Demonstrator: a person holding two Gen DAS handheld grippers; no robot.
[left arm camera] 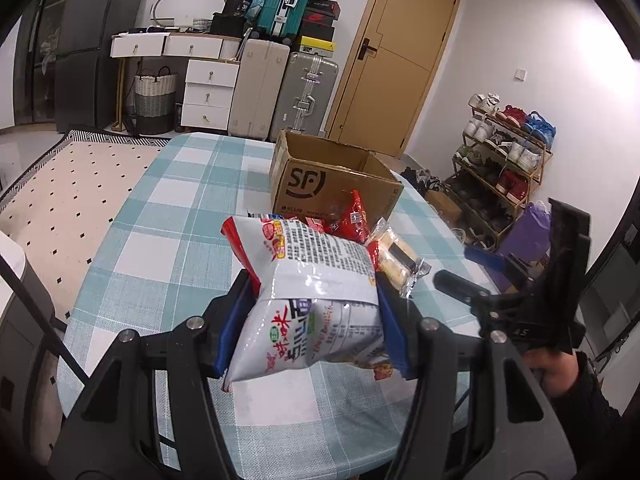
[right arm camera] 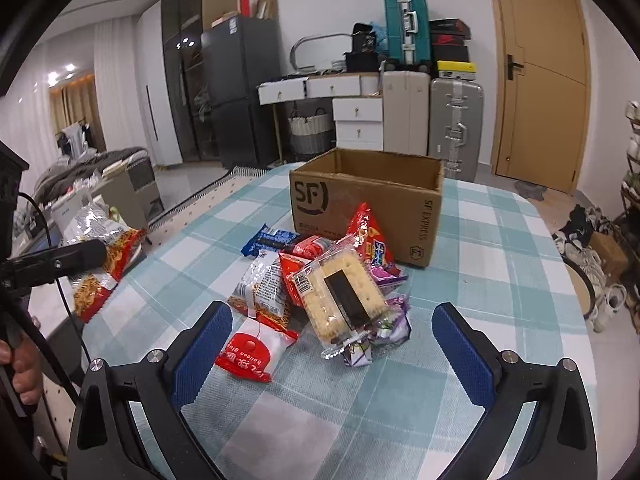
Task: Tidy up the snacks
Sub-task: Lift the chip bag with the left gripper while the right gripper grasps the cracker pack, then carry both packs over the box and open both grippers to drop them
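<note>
Checked cloth covers the counter [right arm camera: 480, 240], on which an open cardboard box [right arm camera: 372, 208] is set. Loose snack packets [right arm camera: 320, 292] are piled just before it. A white snack bag [left arm camera: 308, 304] is clamped, raised, in the left tool [left arm camera: 316, 312]. The right tool [right arm camera: 332, 344] is held open and empty near the pile.

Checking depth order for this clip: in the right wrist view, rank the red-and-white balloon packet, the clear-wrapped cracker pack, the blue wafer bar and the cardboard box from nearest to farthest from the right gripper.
1. Red-and-white balloon packet, beside the right gripper's left finger.
2. Clear-wrapped cracker pack, centre of the pile.
3. Blue wafer bar, back left of the pile.
4. Cardboard box, behind everything.
</note>
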